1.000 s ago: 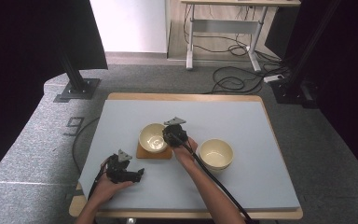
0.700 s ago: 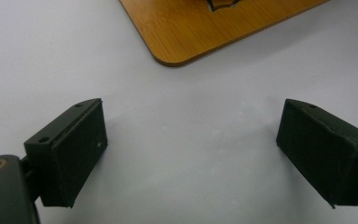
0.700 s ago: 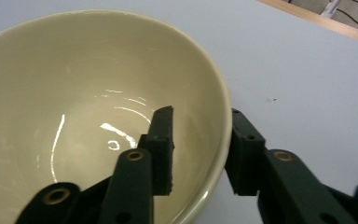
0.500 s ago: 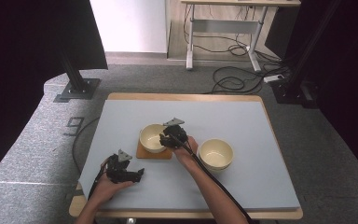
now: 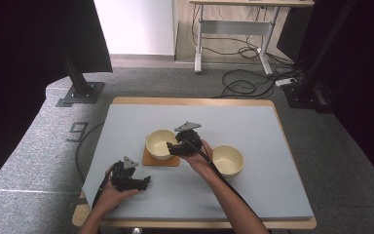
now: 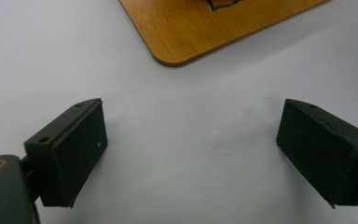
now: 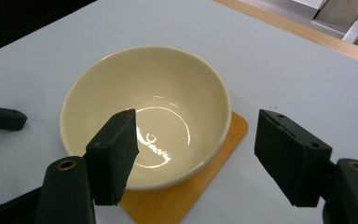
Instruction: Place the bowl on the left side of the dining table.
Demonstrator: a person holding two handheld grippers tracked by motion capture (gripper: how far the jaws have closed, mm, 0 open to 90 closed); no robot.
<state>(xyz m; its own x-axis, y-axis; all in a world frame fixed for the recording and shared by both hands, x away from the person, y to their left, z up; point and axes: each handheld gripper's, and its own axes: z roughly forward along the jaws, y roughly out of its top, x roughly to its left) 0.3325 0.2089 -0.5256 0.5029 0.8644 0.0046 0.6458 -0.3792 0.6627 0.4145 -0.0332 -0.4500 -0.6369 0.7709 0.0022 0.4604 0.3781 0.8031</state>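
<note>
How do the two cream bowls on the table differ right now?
The left bowl stands on a wooden coaster; the right bowl stands straight on the grey table mat. The left bowl lies just in front of the right hand-held gripper, whose open jaws have just been opening and straddle its near rim without pressing it; the right bowl sits beside the person's forearm, with no gripper at it. Both look alike: cream, upright, empty.

Table (image 5: 253, 195): pale grey-blue top, light wood edging showing at far and near sides. Directly on it: a wooden coaster (image 5: 161, 159) left of centre, carrying a cream bowl (image 5: 159, 143); a second cream bowl (image 5: 228, 160) to its right, standing straight on the grey-blue surface, near the coaster but apart.
</note>
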